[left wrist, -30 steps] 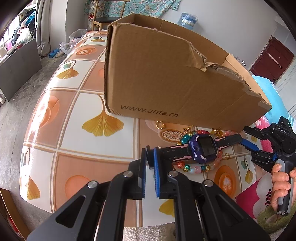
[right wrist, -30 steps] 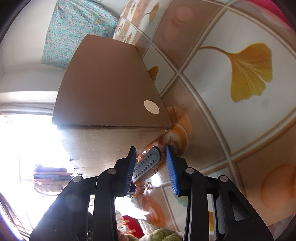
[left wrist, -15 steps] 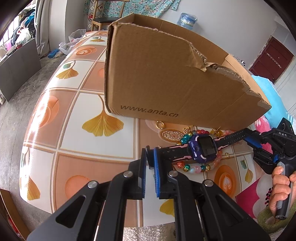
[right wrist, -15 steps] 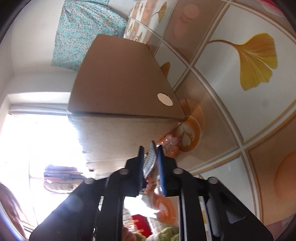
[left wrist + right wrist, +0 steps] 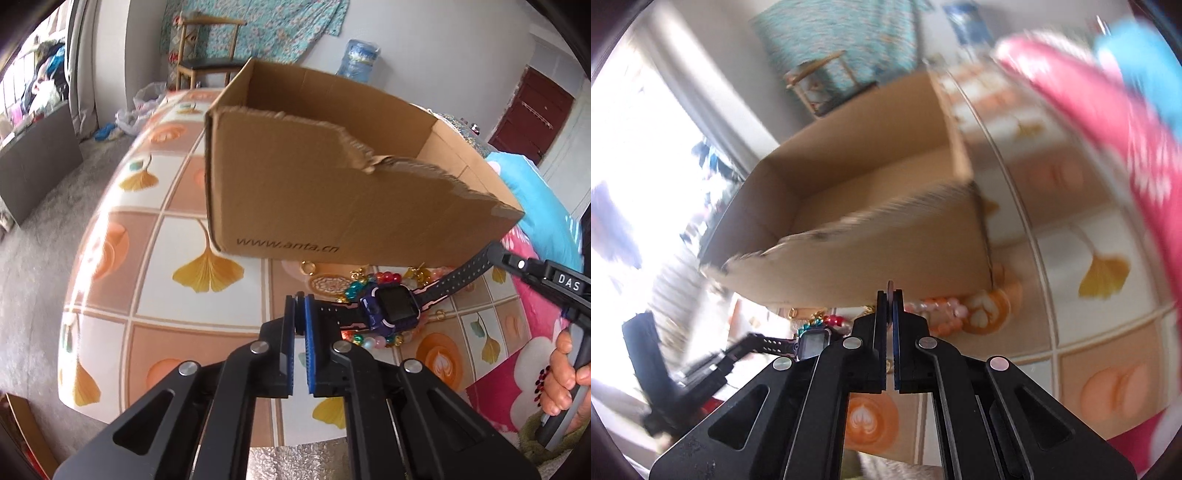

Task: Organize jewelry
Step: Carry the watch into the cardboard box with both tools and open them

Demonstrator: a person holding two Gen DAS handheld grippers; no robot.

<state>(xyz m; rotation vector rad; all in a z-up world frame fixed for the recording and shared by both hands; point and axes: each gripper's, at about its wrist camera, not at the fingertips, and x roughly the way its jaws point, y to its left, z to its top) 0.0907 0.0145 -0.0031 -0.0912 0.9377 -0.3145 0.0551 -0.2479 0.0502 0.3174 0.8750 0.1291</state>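
A blue and black smart watch (image 5: 392,307) hangs in the air between both grippers, above the table. My left gripper (image 5: 300,308) is shut on one strap end. My right gripper (image 5: 890,302) is shut on the other strap end; in the left wrist view it shows at the right (image 5: 496,254). The watch also shows in the right wrist view (image 5: 812,341). Beaded bracelets (image 5: 369,282) and gold earrings lie on the table under the watch. An open cardboard box (image 5: 332,192) stands just behind them.
The table (image 5: 129,258) has an orange and white ginkgo-leaf cloth. A pink and blue flowered blanket (image 5: 532,229) lies at the right. A wooden chair (image 5: 207,48) and a water jug (image 5: 358,55) stand behind the box. The right wrist view is motion-blurred.
My right gripper closed on the free strap end. Both grippers then lifted the watch higher, so the inside of the box now shows.
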